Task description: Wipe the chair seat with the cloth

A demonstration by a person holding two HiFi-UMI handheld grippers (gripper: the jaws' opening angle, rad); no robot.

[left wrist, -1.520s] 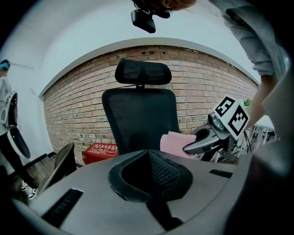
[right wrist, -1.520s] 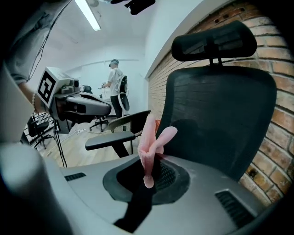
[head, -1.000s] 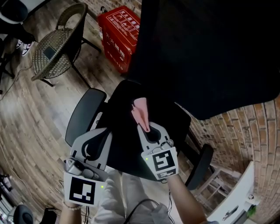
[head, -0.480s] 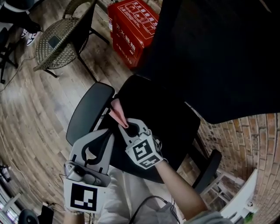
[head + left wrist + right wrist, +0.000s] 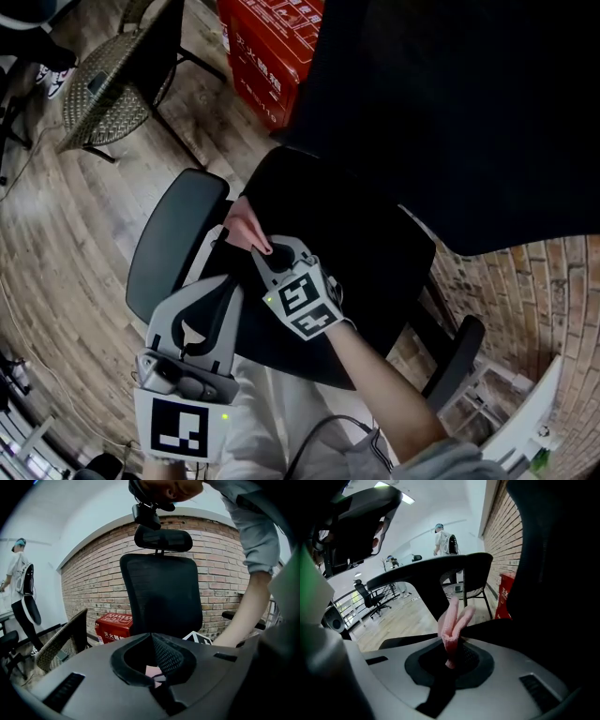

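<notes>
The right claw (image 5: 258, 248) is clamped on the pink cloth (image 5: 242, 228), which sits at the left edge of the black chair seat (image 5: 375, 253), just beside the armrest (image 5: 173, 244). The left claw (image 5: 217, 284) hovers nearer, its jaws together on nothing.

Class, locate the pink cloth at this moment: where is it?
In the head view, the pink cloth is clamped in the right gripper at the black chair seat's left edge, next to the grey armrest.
</notes>
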